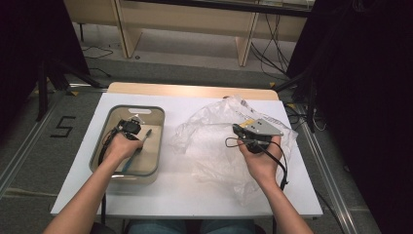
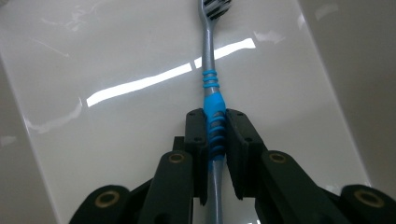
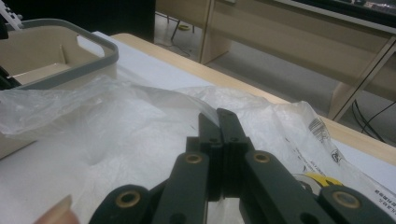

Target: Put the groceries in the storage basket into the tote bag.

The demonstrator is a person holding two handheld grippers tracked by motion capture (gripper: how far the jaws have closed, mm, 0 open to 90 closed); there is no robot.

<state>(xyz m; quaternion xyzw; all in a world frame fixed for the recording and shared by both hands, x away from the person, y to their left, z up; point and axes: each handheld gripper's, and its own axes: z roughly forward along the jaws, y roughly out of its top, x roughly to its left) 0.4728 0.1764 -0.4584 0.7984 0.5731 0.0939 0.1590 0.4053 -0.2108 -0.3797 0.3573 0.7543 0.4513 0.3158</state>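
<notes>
The left forearm entered from the bottom of the high view and angled up into the bin (image 1: 158,127), where the left hand (image 1: 122,146) held the left gripper (image 1: 130,126) low over the bin floor. The right forearm rose on the other side, and the right hand (image 1: 260,158) held the right gripper (image 1: 237,129) over the bag (image 1: 209,141), jaws pointing toward the bin.

In the left gripper view, the left gripper (image 2: 215,128) was clenched on the toothbrush (image 2: 208,60). Its pads gripped the blue ribbed part of the handle from both sides. The grey neck and bristle head ran straight on beyond the jaw tips, and the handle end passed back between the jaws. The toothbrush lay lengthwise inside the bin (whether it touched the glossy floor could not be told).

In the right gripper view, the right gripper (image 3: 218,116) was clamped on a fold of the bag (image 3: 116,135), with the film pinched between the meeting jaw tips. The bag was clear, crumpled plastic spread on the white table (image 1: 175,190), just beside the bin (image 3: 70,44).

The bin was beige with a grey rim. It held the toothbrush (image 1: 141,144) and the left gripper's jaws.
</notes>
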